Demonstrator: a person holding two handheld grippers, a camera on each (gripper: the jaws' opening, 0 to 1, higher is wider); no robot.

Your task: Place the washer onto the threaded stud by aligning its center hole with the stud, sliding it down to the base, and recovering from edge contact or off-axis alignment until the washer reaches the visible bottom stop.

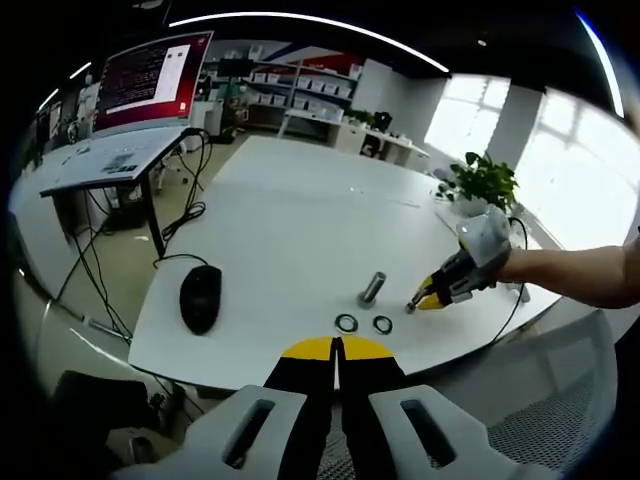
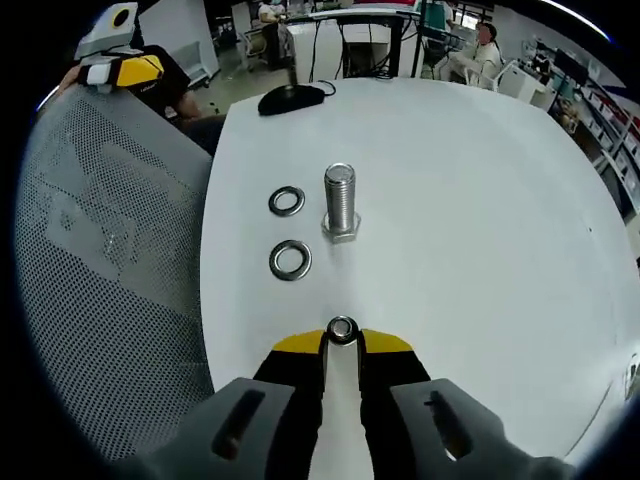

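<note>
1. A washer [image 2: 342, 329] is being pinched at the tips of the right claw [image 2: 342, 340], with its hole facing the camera in the right gripper view

2. The washer is being held above the white bench [image 2: 480, 200], near the stud [image 2: 340, 198] but well short of it, so nothing is being slid down yet

3. The stud is standing upright on its six-sided base [image 2: 341, 226], and no washer is being seen on it; the bottom stop looks bare

4. Two more washers, one nearer the claw [image 2: 290, 260] and one farther off [image 2: 287, 201], are lying flat on the bench just beside the stud

5. The work is judged to be at an early stage: one washer is being carried, and lining up the hole, dropping it over the stud and pushing it to the base are all left to do

6. In the left gripper view the right claw [image 1: 413, 304] is being seen coming in from the right, tilted down toward the bench close to the stud [image 1: 372, 288], with a person's bare forearm [image 1: 580, 275] reaching out behind it

7. The left claw [image 1: 337, 345] is being held back from the bench edge, pressed together with nothing in it, pointing toward the two loose washers

8. A black mouse [image 1: 200, 297] is lying on the bench, well apart from the stud
</note>
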